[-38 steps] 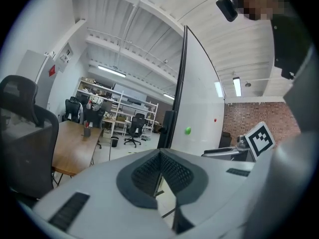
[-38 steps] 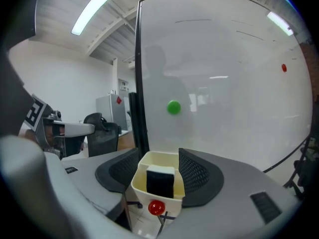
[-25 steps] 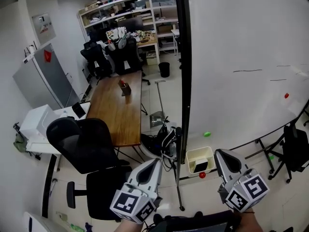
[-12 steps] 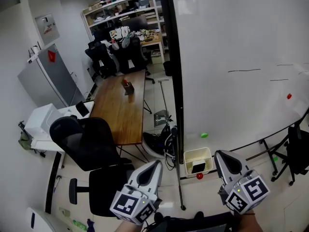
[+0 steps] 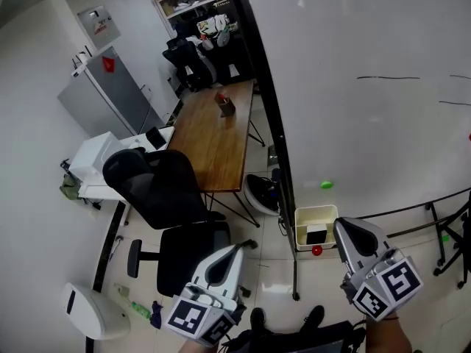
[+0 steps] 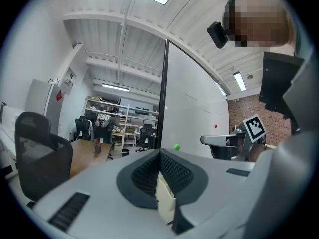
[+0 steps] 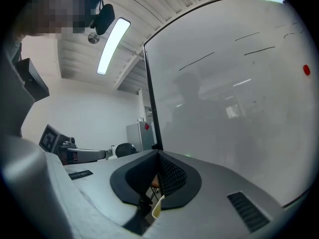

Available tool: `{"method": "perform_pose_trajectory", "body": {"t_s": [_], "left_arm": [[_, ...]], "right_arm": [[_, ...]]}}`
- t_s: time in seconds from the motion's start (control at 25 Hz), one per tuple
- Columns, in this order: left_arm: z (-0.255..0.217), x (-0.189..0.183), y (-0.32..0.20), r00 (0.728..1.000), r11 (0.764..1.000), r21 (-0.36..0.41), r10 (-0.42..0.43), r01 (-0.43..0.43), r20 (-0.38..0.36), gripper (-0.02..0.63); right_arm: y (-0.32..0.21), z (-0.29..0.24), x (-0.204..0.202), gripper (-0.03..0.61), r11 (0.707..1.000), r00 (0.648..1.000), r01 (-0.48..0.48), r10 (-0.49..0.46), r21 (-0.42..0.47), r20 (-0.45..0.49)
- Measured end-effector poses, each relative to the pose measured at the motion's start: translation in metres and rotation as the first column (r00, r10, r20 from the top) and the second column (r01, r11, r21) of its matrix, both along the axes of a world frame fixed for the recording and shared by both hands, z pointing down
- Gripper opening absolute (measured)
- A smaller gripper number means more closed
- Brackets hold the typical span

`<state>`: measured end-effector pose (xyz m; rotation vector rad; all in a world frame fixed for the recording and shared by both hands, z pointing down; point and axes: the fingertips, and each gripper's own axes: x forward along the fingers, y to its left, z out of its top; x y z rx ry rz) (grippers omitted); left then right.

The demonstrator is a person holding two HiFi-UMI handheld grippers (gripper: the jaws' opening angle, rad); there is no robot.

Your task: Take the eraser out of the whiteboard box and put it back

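Counting one cream box [image 5: 313, 213] at the whiteboard's [image 5: 368, 123] bottom edge, with one dark eraser [image 5: 316, 235] inside; left tool [image 5: 234, 248] and right tool [image 5: 344, 225] are both pressed together, empty.

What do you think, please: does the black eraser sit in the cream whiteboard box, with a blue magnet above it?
Not quite: the head view shows a green magnet above the box, not blue; the eraser does sit inside.
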<state>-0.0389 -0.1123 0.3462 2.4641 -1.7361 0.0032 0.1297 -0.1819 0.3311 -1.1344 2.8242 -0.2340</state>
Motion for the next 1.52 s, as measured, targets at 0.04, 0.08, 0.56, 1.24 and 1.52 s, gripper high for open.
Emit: {"method": "perform_pose_trajectory", "body": {"t_s": [0.04,0.08,0.56,1.24,1.52], "left_arm": [[-0.001,-0.003,0.006,1.000,1.000,0.002,-0.006,0.006,0.001,0.028],[-0.002,-0.006,0.013,1.000,1.000,0.006,-0.008,0.008,-0.001,0.029],[-0.021,-0.097,0.149,0.989,0.984,0.111,0.143,-0.140,-0.023,0.028],[-0.054,-0.015,0.252,0.933,0.927,0.139,0.357,-0.348,-0.048,0.028],[-0.068,0.032,0.276,0.953,0.945,0.154,0.298,-0.288,-0.050,0.028]], "right_arm": [[0.003,0.000,-0.002,0.015,1.000,1.000,-0.001,0.001,-0.001,0.005],[0.007,-0.002,-0.004,0.015,1.000,1.000,-0.004,0.004,0.001,0.009],[0.166,-0.028,-0.070,0.015,0.980,0.979,-0.196,0.198,0.046,-0.046],[0.318,-0.052,-0.030,0.015,0.965,0.965,-0.247,0.253,0.087,-0.073],[0.340,-0.055,0.014,0.017,0.986,0.985,-0.155,0.159,0.058,-0.070]]}}
